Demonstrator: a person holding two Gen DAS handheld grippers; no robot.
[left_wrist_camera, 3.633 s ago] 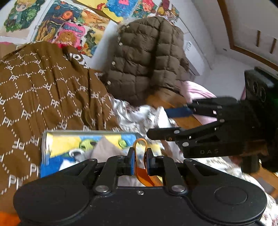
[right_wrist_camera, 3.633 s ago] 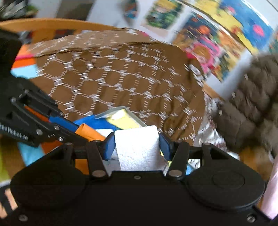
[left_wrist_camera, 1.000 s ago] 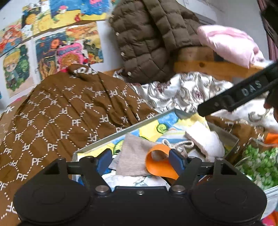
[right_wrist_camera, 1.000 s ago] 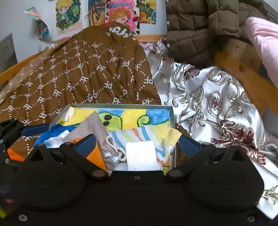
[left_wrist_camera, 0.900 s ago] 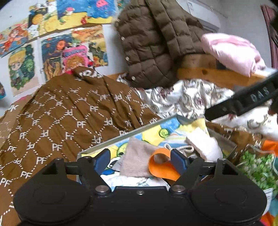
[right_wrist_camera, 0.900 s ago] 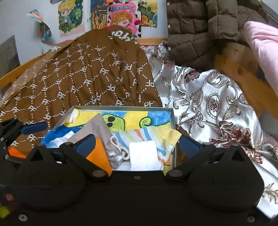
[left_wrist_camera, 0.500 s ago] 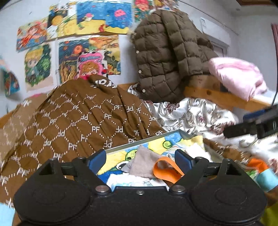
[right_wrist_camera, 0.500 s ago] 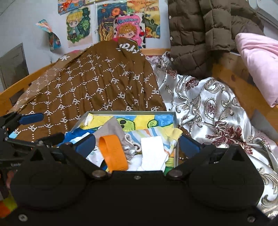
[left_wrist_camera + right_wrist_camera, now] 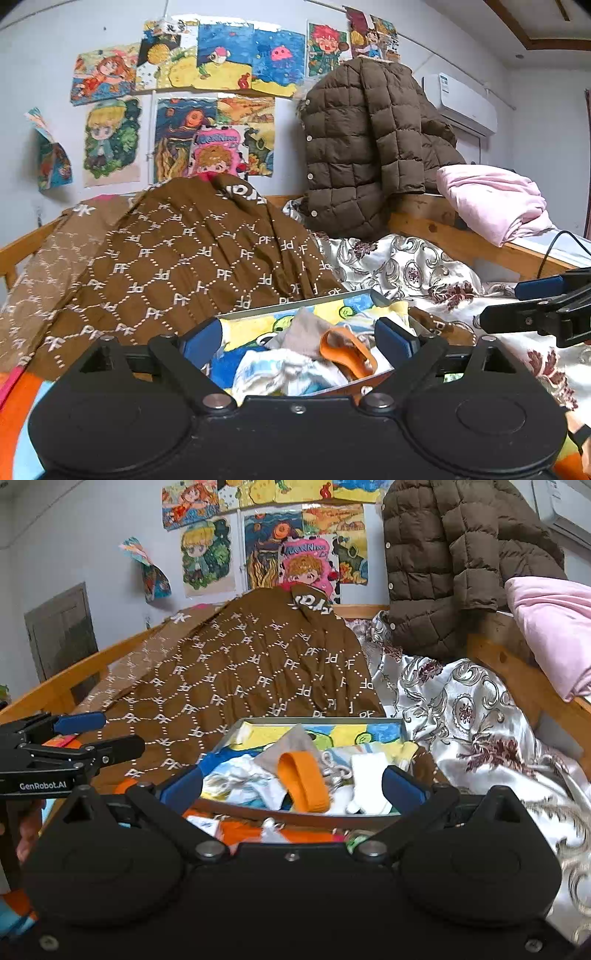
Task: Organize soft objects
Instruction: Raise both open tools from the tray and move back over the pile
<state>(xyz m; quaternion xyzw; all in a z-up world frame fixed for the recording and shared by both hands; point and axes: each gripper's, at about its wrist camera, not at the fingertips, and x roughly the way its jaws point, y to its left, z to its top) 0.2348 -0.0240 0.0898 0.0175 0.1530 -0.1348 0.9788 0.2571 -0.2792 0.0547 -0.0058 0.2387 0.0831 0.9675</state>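
1. The shallow metal-rimmed tray with a cartoon-print lining (image 9: 402, 728) sits on the bed against the brown quilt patterned with white hexagons (image 9: 240, 672); in it lie a folded white terry cloth (image 9: 369, 782), an orange elastic band loop (image 9: 303, 779), a grey-beige drawstring pouch (image 9: 295, 744) and a crumpled white-and-blue cloth (image 9: 243, 781)
2. All look light, limp and easily crushed; the loop should catch best by pinching one wall of its band, the white cloth across its thick folded middle
3. The left gripper (image 9: 299, 336) and right gripper (image 9: 291, 786) are both spread wide and empty
4. 3.6 s ago the left was clenched on the orange loop and the right on the white cloth; both pieces now lie released in the tray, and the grippers have drawn back
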